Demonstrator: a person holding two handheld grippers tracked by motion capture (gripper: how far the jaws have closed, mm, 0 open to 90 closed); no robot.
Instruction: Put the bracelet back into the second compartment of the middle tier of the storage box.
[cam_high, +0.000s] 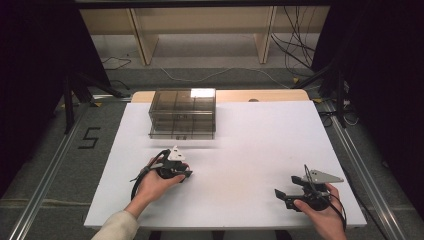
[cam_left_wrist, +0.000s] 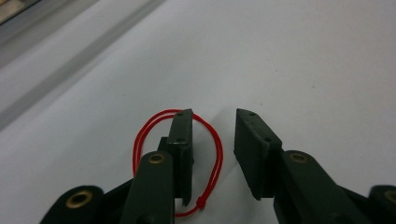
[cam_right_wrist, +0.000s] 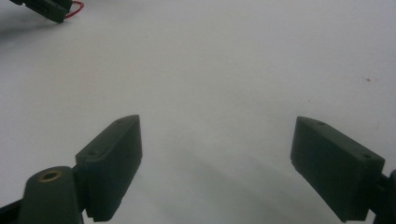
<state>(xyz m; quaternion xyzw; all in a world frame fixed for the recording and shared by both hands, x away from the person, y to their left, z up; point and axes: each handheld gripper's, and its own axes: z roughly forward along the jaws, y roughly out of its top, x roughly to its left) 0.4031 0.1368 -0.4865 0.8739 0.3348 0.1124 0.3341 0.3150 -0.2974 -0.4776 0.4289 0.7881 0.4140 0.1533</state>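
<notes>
Left claw (cam_left_wrist: 212, 154) part open, one jaw standing inside the red string loop (cam_left_wrist: 217, 154); right claw (cam_right_wrist: 215, 172) wide open, empty.

Dim room, glare on the clear box (cam_high: 202, 93), soft close-ups.

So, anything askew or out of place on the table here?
Nothing damaged or spilled. The thin red string loop lies flat on the white table, ringing one pad of the left claw instead of sitting between both. The smoky clear plastic drawer box stands square.
</notes>
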